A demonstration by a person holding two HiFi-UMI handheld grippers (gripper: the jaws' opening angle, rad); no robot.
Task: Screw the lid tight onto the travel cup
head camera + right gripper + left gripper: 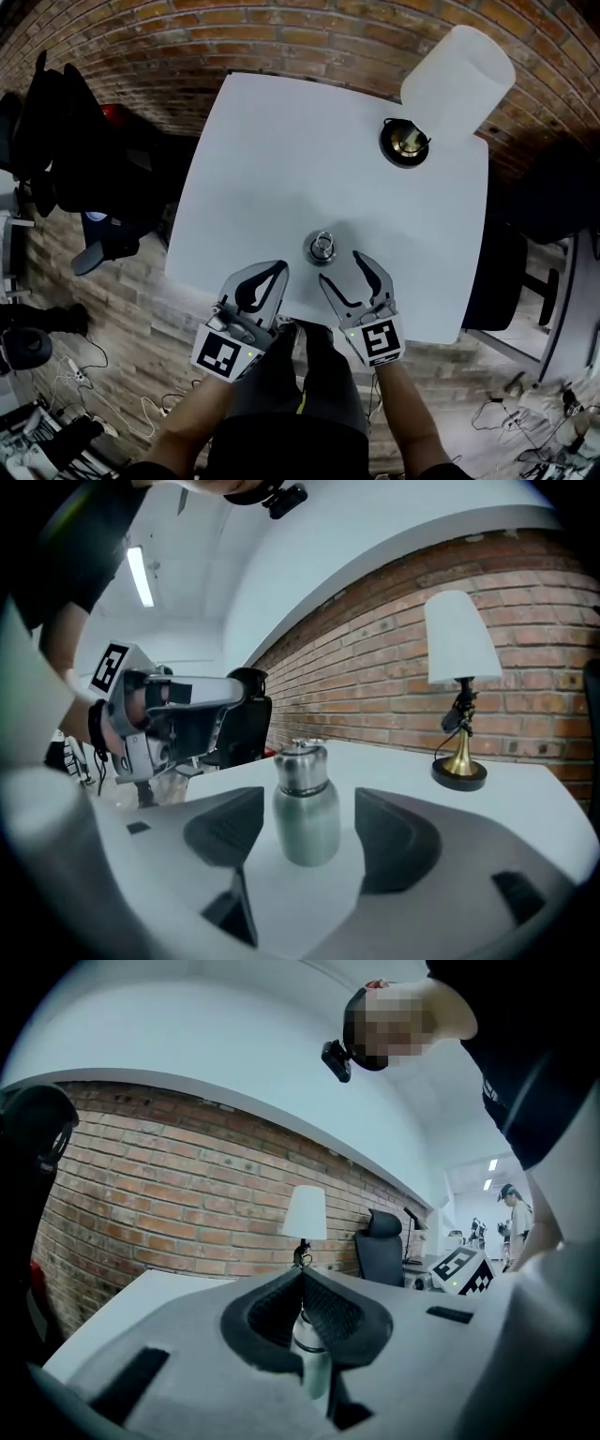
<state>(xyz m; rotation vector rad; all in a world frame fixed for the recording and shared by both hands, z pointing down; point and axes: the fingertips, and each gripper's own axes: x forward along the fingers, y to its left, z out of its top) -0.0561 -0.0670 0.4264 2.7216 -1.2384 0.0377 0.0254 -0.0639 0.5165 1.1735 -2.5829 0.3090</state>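
Right gripper (309,841) is holding its jaws apart, with the travel cup (306,819) upright just ahead of its tips and untouched. Left gripper (302,1283) is resting closed on nothing beside it. The cup is standing near the front edge of the table (281,159) with the lid (300,761) seated, so tightening appears to be in hand; the next move calls for bracing the body and clamping the lid to twist.

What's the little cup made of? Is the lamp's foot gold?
The travel cup looks like brushed steel: grey with soft shiny streaks, its lid glossier. The lamp's foot looks like brass or gold-coloured metal, yellow and shiny; whether it is real gold can't be told.
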